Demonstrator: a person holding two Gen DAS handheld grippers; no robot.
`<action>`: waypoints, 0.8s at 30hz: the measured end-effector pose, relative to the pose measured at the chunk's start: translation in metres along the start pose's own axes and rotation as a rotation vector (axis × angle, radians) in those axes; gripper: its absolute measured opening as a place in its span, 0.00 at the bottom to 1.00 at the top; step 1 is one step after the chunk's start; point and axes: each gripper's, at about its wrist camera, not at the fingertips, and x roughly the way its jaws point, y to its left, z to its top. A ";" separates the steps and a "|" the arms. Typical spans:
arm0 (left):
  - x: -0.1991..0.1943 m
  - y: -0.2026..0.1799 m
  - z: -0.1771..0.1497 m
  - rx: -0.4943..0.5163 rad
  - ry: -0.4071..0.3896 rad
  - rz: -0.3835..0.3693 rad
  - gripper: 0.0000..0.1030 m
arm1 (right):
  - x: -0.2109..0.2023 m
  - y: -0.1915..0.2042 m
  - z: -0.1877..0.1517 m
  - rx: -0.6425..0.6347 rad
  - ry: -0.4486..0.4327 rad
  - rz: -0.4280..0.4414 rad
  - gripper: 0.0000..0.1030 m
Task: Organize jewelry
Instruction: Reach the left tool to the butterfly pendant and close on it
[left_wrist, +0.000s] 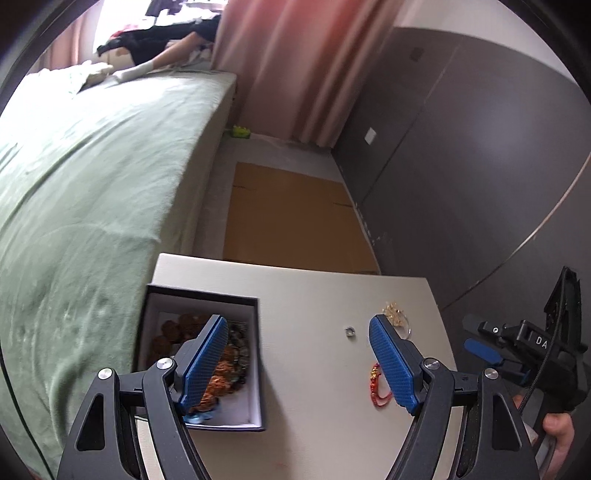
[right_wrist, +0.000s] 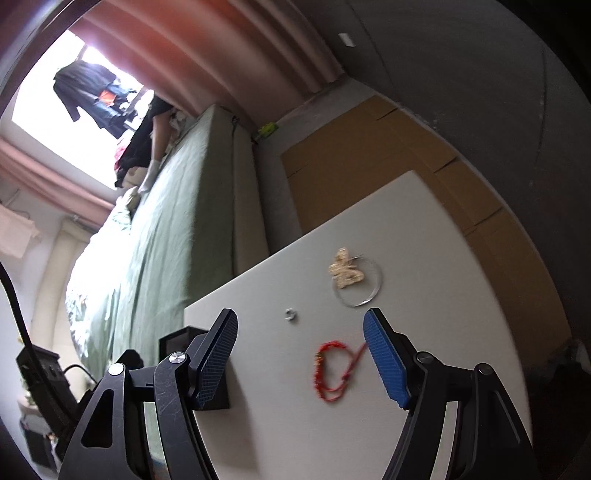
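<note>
On the left we saw a bed (left_wrist: 85, 177) under a green cover, and beside it the pale tabletop (left_wrist: 314, 387). At the tabletop's left edge sat an open dark box (left_wrist: 255, 369) with a white lining, holding a heap of brown, orange and greenish beaded pieces (left_wrist: 229, 365). Our left claw (left_wrist: 299, 362) hung above the tabletop with its blue pads spread wide and nothing between them; its left pad overlapped the box in the left wrist view.

Further right, on the bare tabletop, lay a small silver ring (left_wrist: 348, 332). Beyond it lay a pale gold beaded piece (right_wrist: 345, 272) resting on a thin silver bangle (right_wrist: 373, 295). Nearer to us lay a red beaded bracelet (right_wrist: 330, 369) with a red cord, just beside the right pad of each claw in its own view.

Our right claw (right_wrist: 299, 360) was also spread, empty, with the red bracelet lying on the tabletop below the gap and untouched. In the left wrist view, that claw's black body and the hand (left_wrist: 559, 428) gripping it showed at the far right edge. Flat brown cardboard (left_wrist: 295, 218) lay on the floor behind the tabletop.
</note>
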 end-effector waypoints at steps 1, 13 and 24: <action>0.003 -0.005 0.001 0.012 0.009 -0.003 0.77 | -0.001 -0.003 0.001 0.009 0.000 -0.002 0.69; 0.052 -0.074 0.012 0.155 0.149 0.022 0.73 | -0.008 -0.048 0.008 0.109 0.014 -0.059 0.69; 0.106 -0.129 0.015 0.230 0.256 0.033 0.53 | -0.005 -0.076 0.013 0.168 0.027 -0.060 0.69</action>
